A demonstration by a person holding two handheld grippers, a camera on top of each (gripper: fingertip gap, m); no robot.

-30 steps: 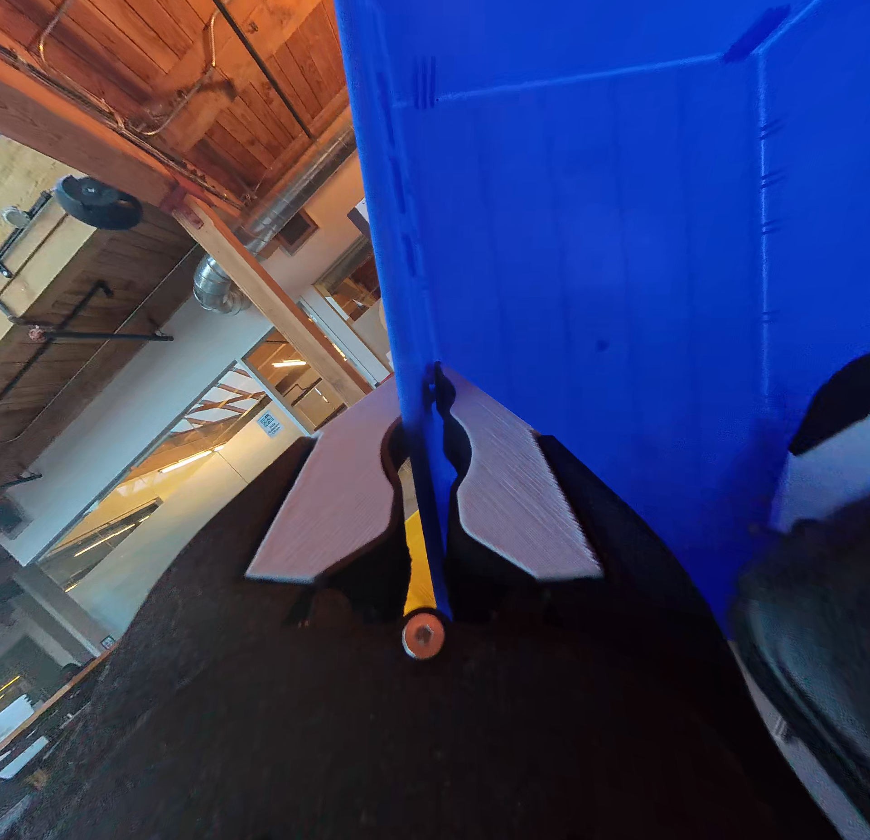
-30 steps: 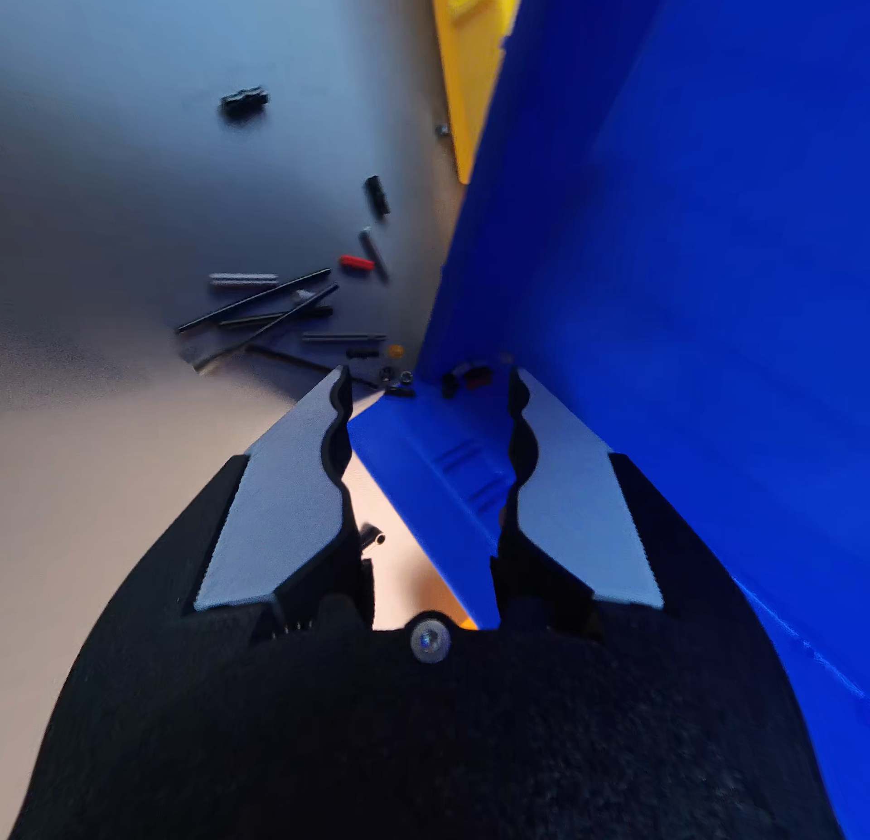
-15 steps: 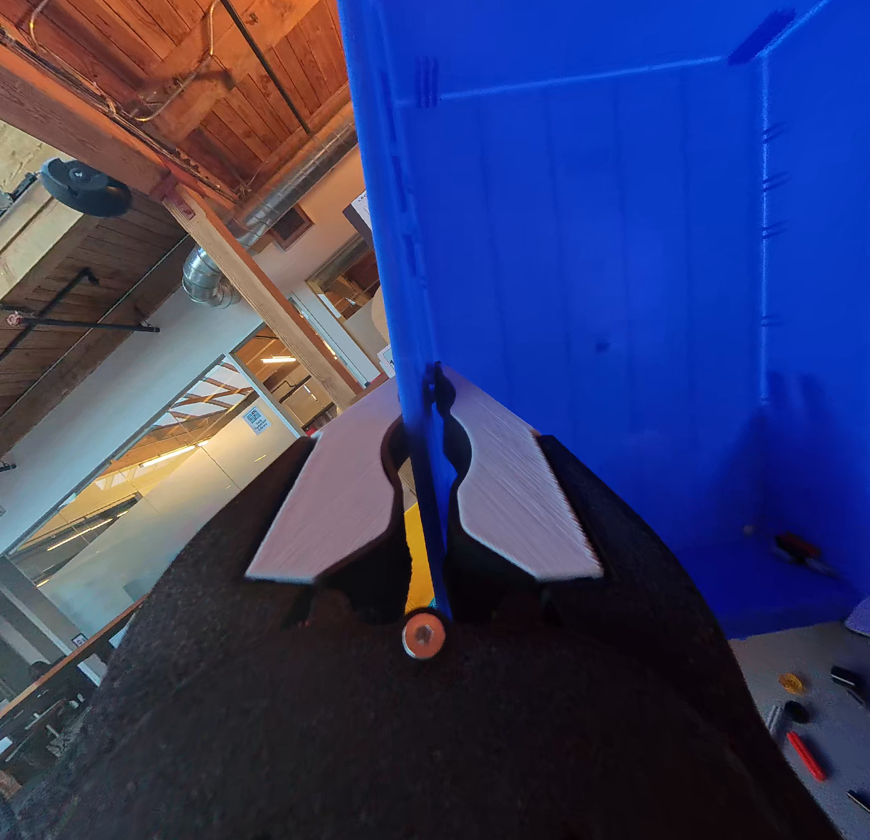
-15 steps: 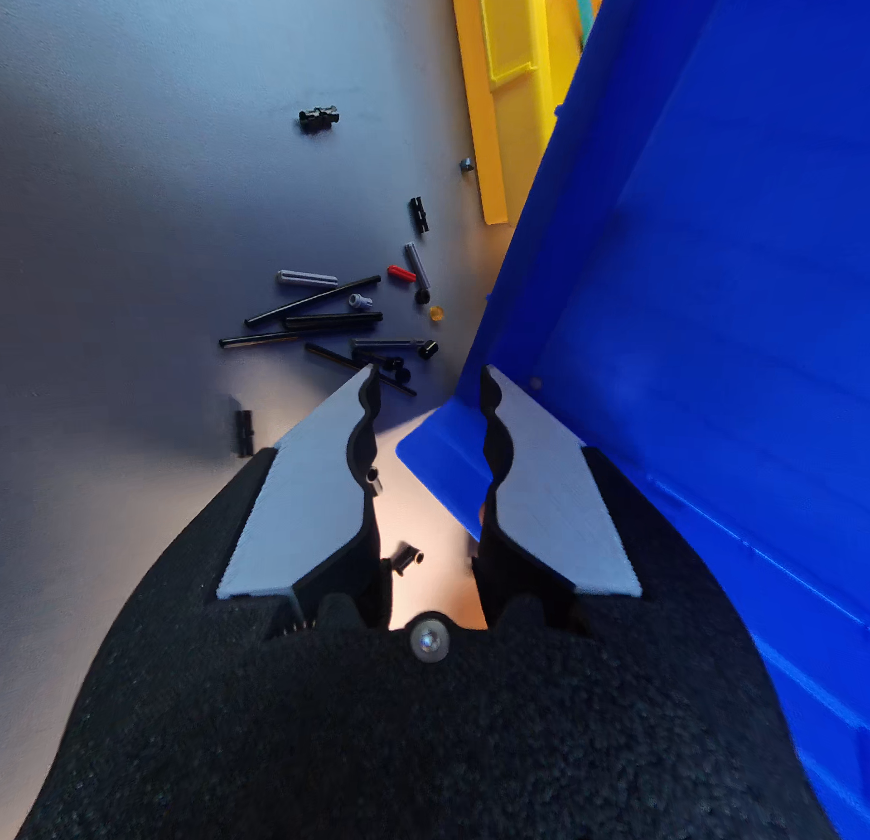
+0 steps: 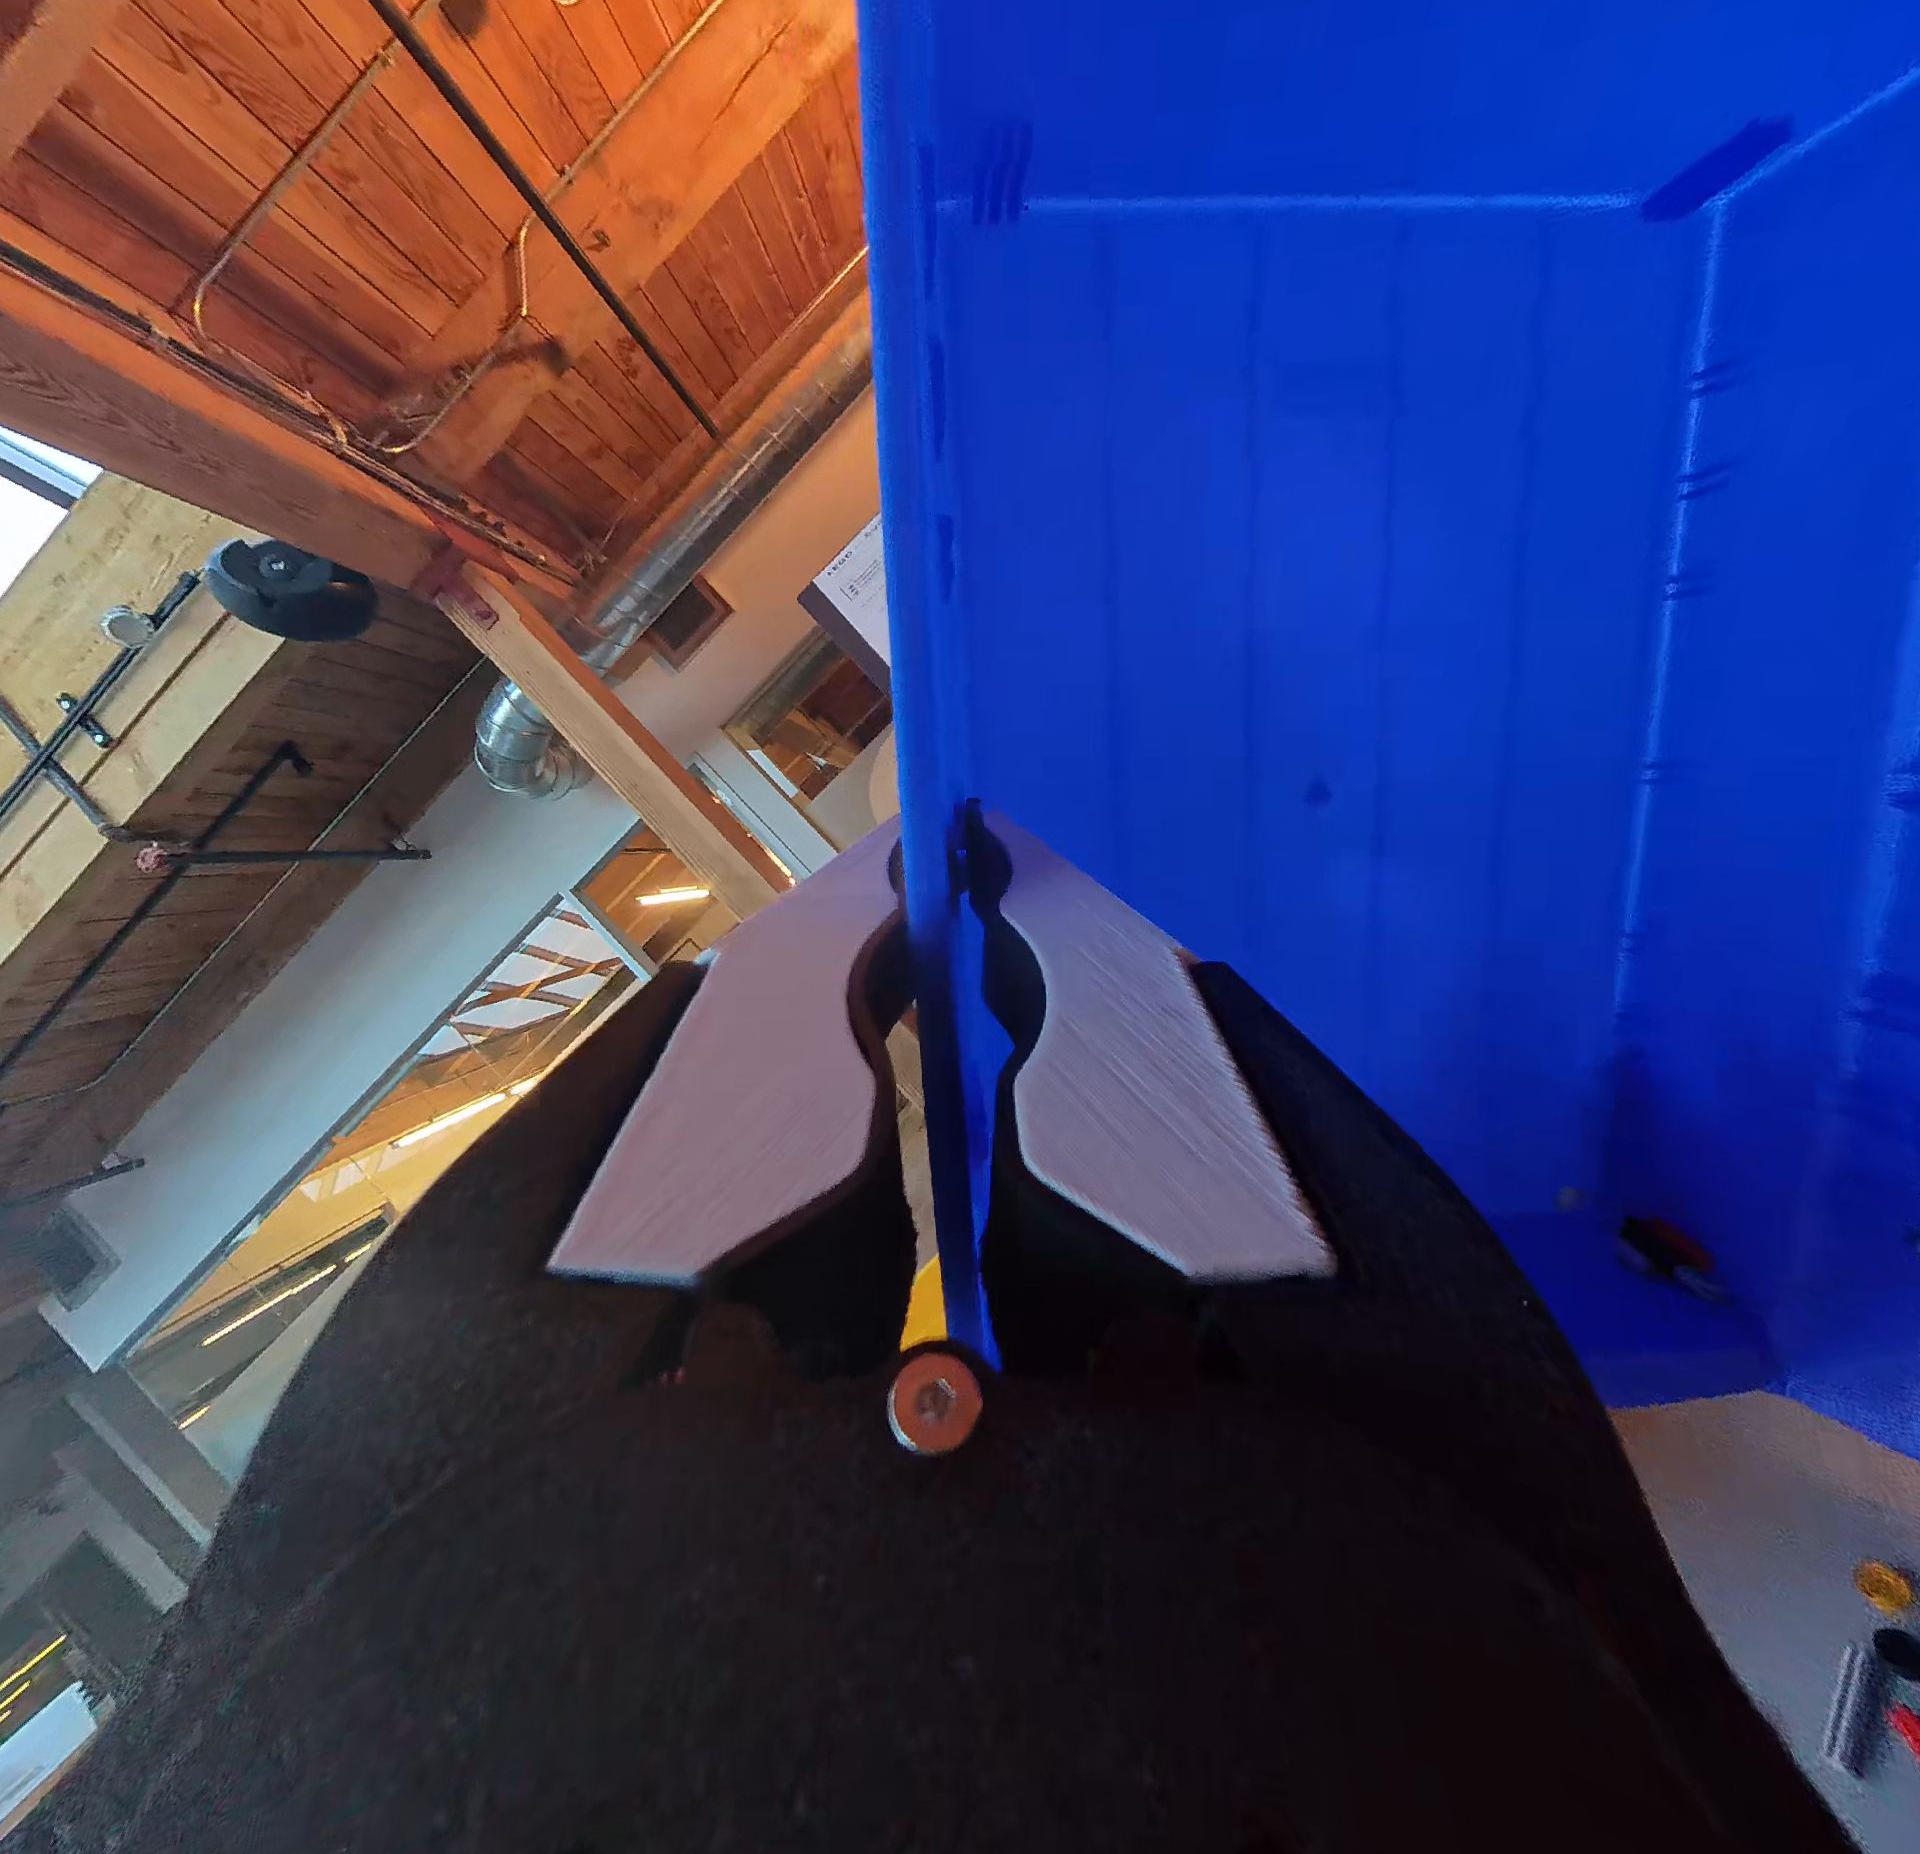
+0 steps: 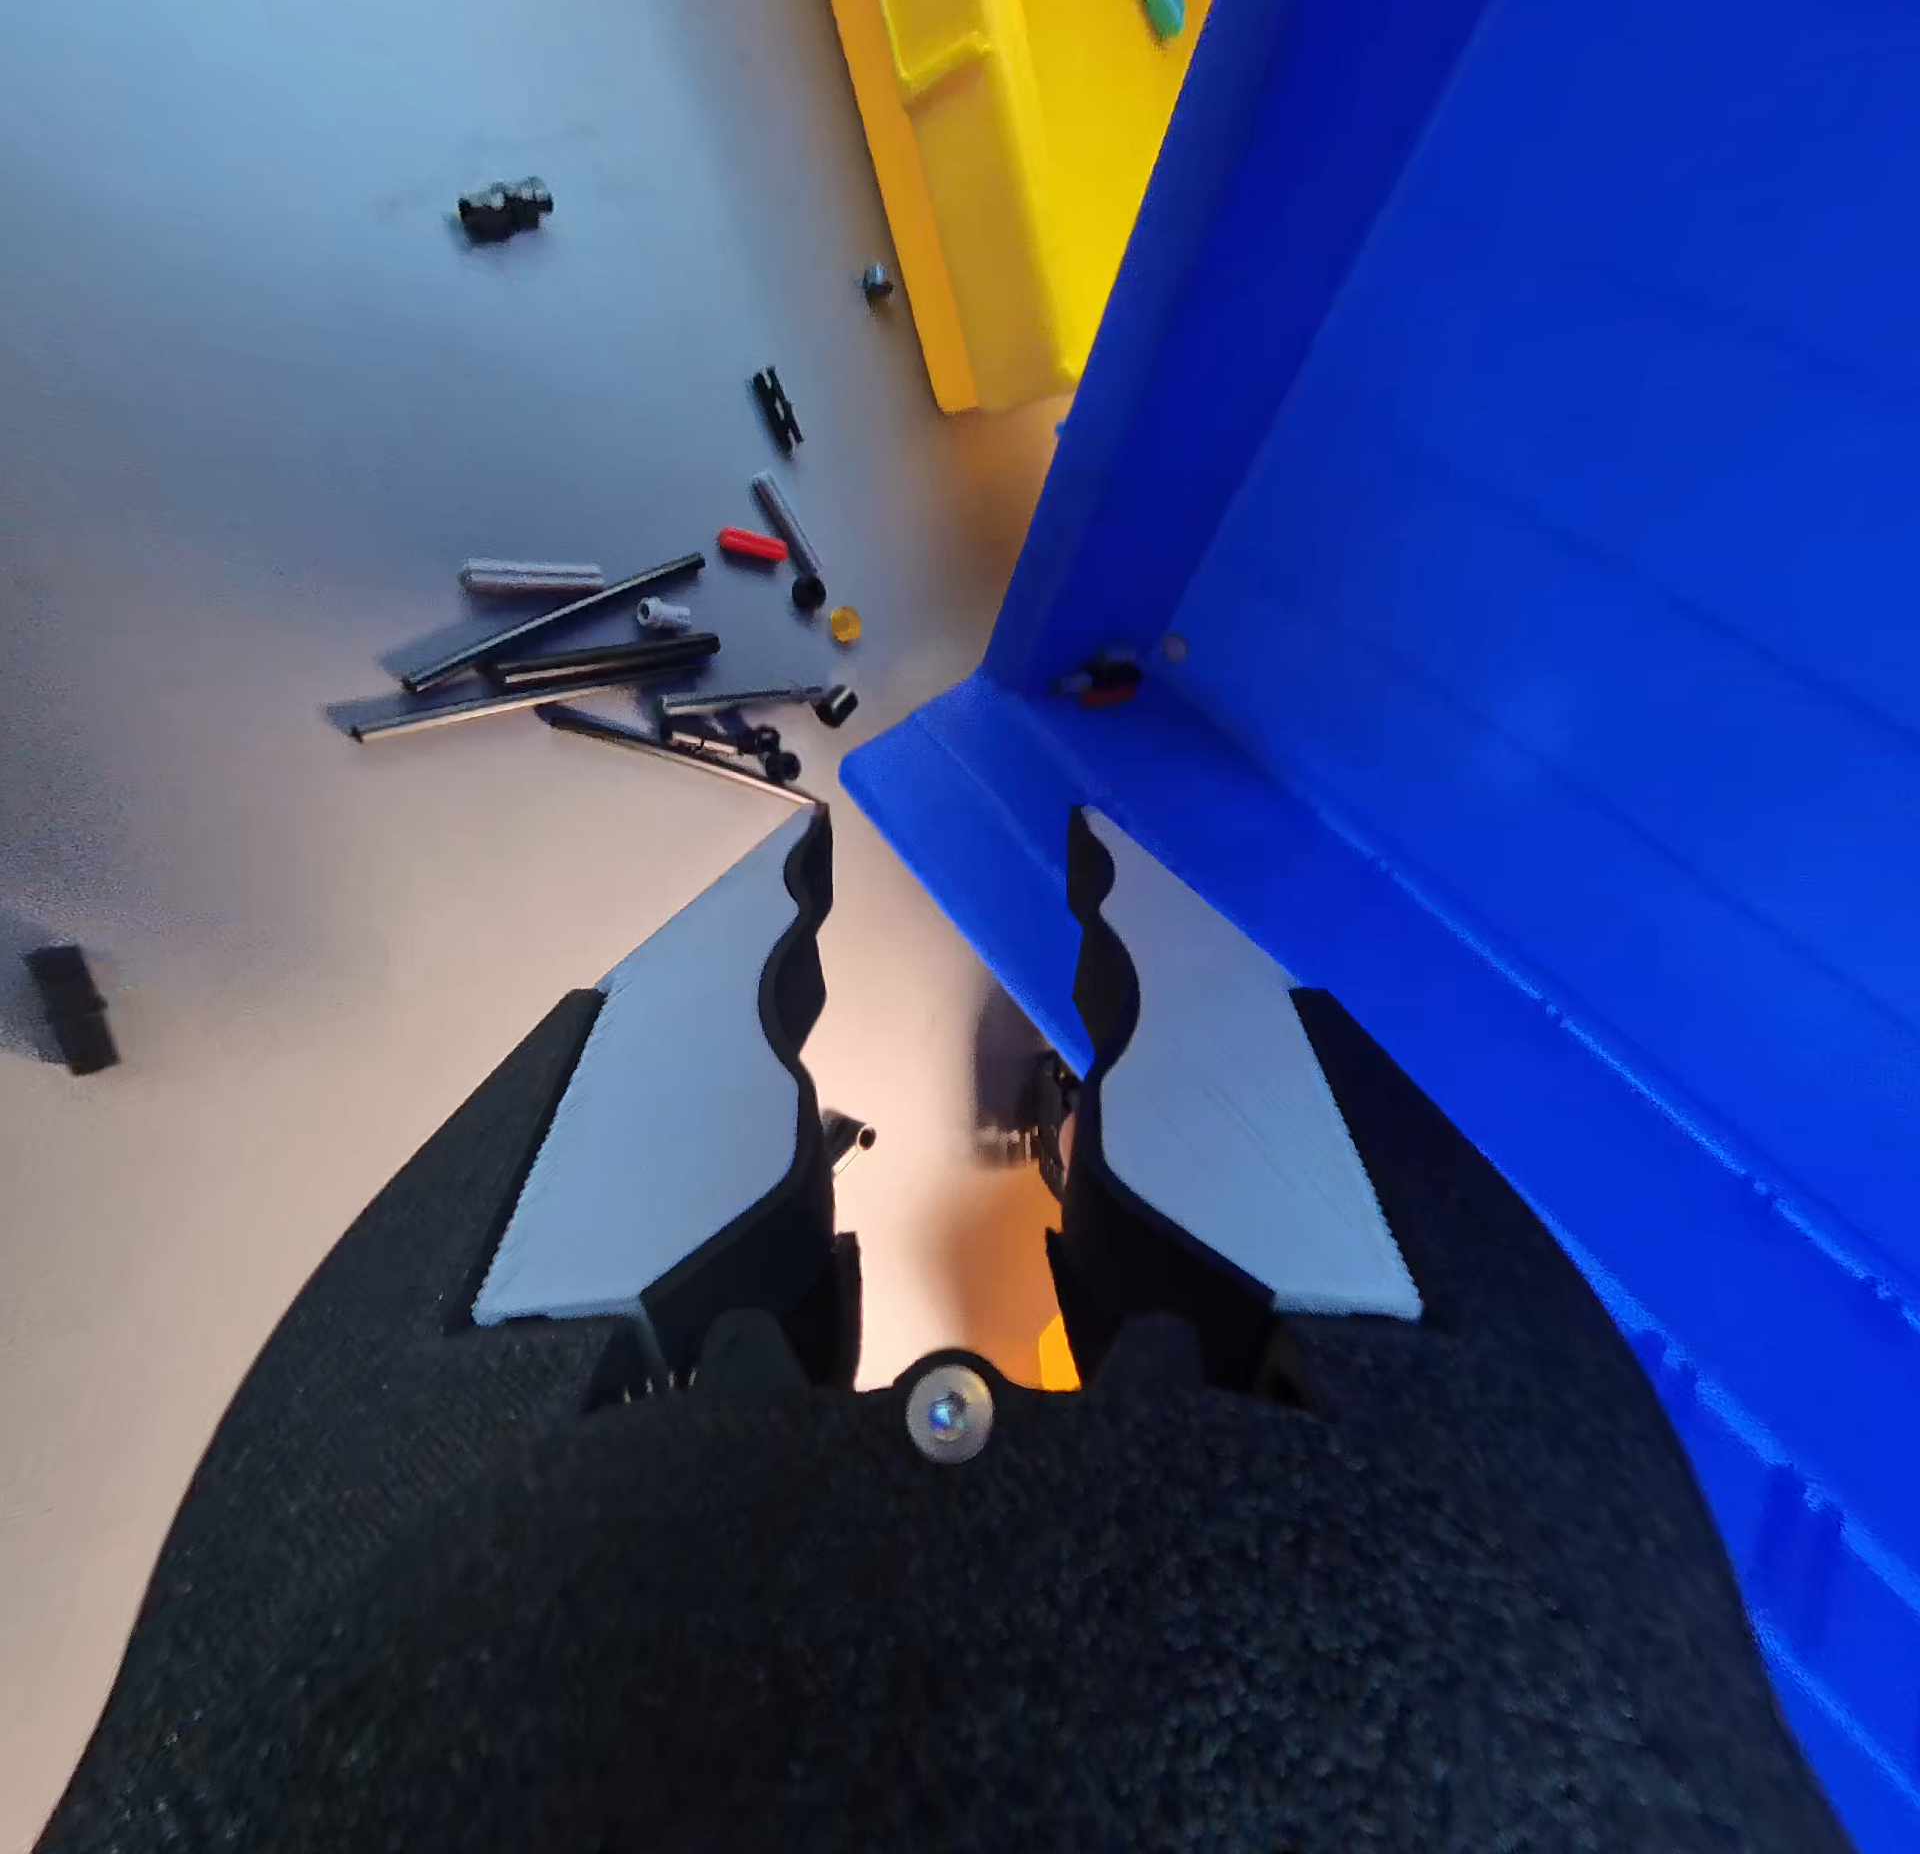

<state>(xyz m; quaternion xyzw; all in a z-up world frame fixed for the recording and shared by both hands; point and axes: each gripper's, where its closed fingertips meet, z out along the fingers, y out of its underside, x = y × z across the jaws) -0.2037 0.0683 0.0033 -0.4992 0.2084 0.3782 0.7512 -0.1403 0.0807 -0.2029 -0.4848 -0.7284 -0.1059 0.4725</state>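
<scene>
My left gripper (image 5: 943, 838) is shut on the side wall of a big blue plastic bin (image 5: 1351, 557) and holds it tipped up, its open inside facing the camera. A few small parts (image 5: 1662, 1259) lie in the bin's low corner. In the right wrist view the same blue bin (image 6: 1558, 661) fills the right side, with small red and black parts (image 6: 1101, 677) in its corner. My right gripper (image 6: 951, 828) is open and empty, just off the bin's lower corner edge, over the pale table (image 6: 260, 1025).
Several black rods, grey pins, a red pin (image 6: 750, 544) and an orange stud (image 6: 845, 623) lie spilled on the table left of the bin. A yellow bin (image 6: 997, 194) stands behind. A black block (image 6: 71, 1004) lies at far left. More loose parts (image 5: 1870, 1679) show at the left wrist view's bottom right.
My right gripper has let go of the bin's corner edge and drawn back, so more of the table and spilled parts show. The left gripper keeps its hold; its view has swung slightly.
</scene>
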